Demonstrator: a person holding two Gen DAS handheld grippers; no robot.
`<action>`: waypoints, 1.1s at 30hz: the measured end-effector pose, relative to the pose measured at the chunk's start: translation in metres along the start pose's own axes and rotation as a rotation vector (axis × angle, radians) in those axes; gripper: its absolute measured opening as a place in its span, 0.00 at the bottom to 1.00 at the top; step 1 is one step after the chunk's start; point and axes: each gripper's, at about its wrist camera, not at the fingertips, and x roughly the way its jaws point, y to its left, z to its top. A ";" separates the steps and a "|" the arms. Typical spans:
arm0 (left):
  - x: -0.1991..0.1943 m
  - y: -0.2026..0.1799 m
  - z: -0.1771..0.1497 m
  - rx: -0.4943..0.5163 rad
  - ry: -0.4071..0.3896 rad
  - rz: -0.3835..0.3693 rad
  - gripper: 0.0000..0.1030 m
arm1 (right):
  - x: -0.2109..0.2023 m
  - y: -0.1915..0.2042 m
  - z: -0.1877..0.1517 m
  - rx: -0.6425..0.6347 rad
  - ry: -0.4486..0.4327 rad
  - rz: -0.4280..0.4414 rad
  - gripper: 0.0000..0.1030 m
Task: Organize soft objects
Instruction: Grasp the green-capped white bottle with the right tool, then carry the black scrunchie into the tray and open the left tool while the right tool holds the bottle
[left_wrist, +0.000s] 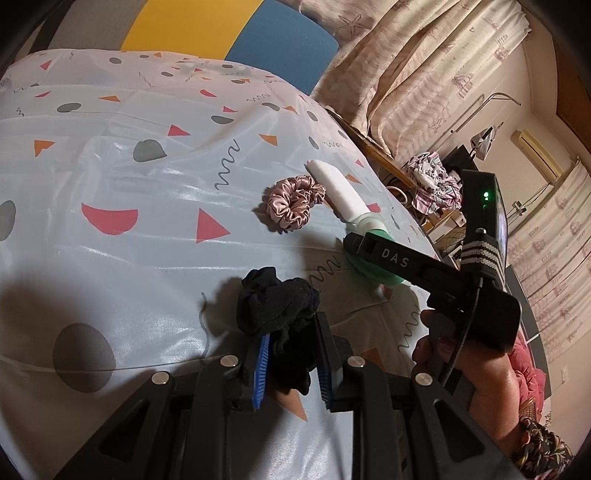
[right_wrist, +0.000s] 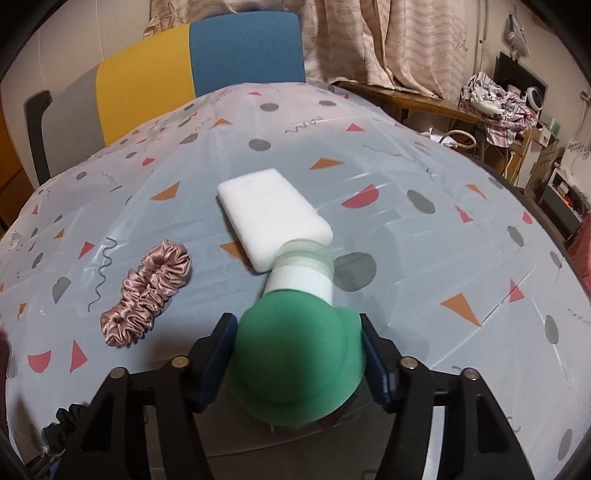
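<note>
The only lettering I can read is "DAS", in pale capitals along the black finger of the right gripper (left_wrist: 360, 245). Nothing else carries legible words, numbers or signs.

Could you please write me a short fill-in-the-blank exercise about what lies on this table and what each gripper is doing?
1. The left gripper is shut on a crumpled ____ cloth.
2. The pink scrunchie lies beside the white ____.
3. The right gripper has a ____ foam piece between its pads.
4. The patterned tablecloth covers the ____.

Missing words: black; sponge; green; table
</note>
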 end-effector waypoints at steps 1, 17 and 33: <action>0.000 0.000 0.000 -0.001 0.000 -0.002 0.22 | -0.001 0.000 0.000 -0.002 -0.005 -0.002 0.57; 0.000 0.003 0.001 -0.006 0.001 -0.008 0.22 | -0.079 0.001 -0.055 0.057 -0.083 0.142 0.51; -0.061 -0.002 -0.011 -0.042 -0.052 -0.022 0.21 | -0.089 0.025 -0.087 -0.007 -0.162 0.050 0.51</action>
